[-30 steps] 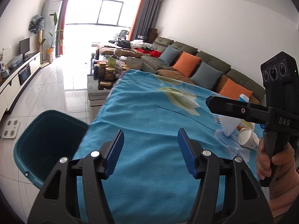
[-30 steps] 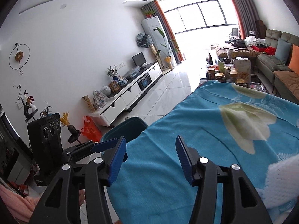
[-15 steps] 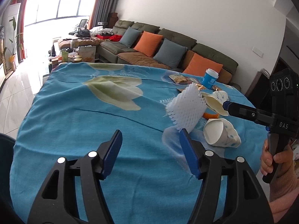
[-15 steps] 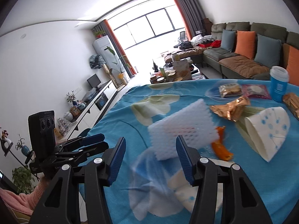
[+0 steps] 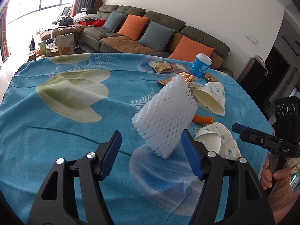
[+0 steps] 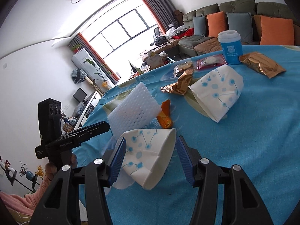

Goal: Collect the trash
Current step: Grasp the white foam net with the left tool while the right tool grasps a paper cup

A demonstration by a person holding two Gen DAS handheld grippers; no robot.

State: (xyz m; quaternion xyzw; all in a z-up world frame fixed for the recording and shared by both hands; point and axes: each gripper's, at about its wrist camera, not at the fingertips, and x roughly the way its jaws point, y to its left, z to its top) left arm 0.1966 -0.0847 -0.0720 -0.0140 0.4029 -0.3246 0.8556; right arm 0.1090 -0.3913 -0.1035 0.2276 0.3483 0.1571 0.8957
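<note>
Right wrist view: squashed paper cup [image 6: 150, 155] between wide-apart right gripper [image 6: 150, 161] fingers, light and soft, best pinched gently across its sides.

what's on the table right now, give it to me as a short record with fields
surface: table under a blue floral cloth
left gripper: open, white foam fruit net standing ahead between its fingers
right gripper: open, straddling the near crushed paper cup
other trash: second crushed paper cup, orange peel, gold wrappers, snack packets
upright item: blue lidded cup
held: nothing yet
</note>
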